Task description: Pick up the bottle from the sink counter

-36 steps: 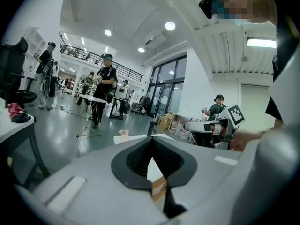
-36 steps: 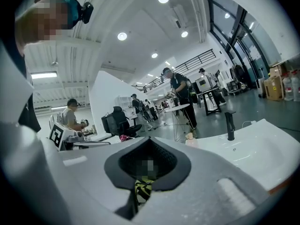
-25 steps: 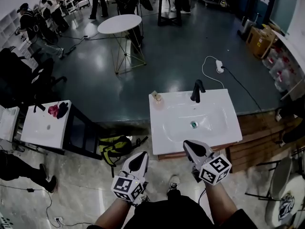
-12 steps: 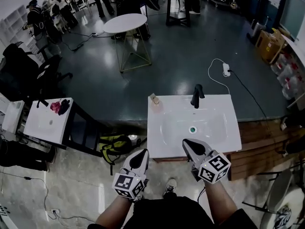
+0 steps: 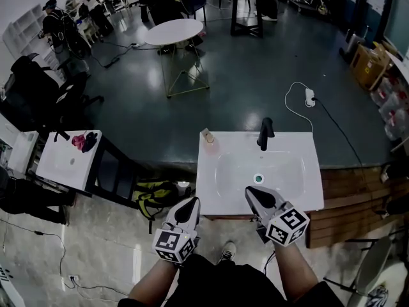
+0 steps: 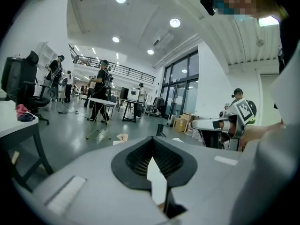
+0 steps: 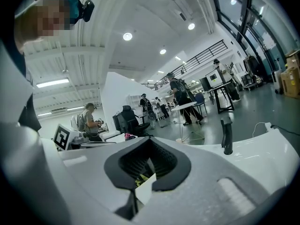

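A small tan bottle stands upright at the back left corner of the white sink counter, left of the black faucet. Both grippers hover short of the counter's near edge. My left gripper is shut and empty, off the front left corner. Over the front edge, near the green drain, my right gripper has its jaws together, with nothing in them. In the left gripper view the bottle is small and far ahead, with the faucet to its right. The right gripper view shows the faucet.
A green and black backpack lies on the floor left of the counter. Further left stands a small white table with cloths. A wooden platform is at the right. A round table, chairs and several people are behind.
The head view has shifted a little: the sink counter sits slightly lower and nearer in the picture. Both grippers stay shut and empty in front of the body.
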{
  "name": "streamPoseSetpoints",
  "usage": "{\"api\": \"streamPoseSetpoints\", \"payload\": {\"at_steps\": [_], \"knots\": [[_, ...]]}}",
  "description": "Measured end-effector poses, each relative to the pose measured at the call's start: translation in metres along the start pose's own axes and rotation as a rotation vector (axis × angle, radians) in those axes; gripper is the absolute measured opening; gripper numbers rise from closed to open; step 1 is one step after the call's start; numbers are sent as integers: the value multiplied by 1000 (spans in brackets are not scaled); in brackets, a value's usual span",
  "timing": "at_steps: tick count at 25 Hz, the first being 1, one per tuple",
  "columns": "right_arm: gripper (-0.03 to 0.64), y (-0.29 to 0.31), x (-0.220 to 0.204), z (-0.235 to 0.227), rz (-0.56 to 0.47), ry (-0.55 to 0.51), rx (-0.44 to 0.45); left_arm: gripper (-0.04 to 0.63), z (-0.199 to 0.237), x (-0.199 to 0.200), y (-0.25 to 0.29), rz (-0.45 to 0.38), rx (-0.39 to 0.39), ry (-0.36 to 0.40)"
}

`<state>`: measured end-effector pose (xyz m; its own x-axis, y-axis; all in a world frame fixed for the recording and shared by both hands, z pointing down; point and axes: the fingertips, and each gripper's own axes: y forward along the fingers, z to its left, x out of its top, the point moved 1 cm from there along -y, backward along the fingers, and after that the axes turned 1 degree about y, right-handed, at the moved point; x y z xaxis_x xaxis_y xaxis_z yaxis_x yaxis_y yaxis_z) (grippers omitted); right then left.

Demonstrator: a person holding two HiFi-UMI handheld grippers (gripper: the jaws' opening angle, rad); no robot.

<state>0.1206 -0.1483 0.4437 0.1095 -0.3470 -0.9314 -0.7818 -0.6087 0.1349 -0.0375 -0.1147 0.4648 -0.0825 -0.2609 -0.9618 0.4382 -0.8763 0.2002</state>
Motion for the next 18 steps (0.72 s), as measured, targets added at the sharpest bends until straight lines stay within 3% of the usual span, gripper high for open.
{"api": "streamPoseSetpoints", "payload": {"at_steps": [9, 18], "knots": [[0, 8, 4, -10, -8, -9, -30, 3, 18, 4, 23, -14, -9, 18], [0, 33, 2, -19, -37, 0, -121, 3, 49, 4, 53, -28, -85, 72]]}}
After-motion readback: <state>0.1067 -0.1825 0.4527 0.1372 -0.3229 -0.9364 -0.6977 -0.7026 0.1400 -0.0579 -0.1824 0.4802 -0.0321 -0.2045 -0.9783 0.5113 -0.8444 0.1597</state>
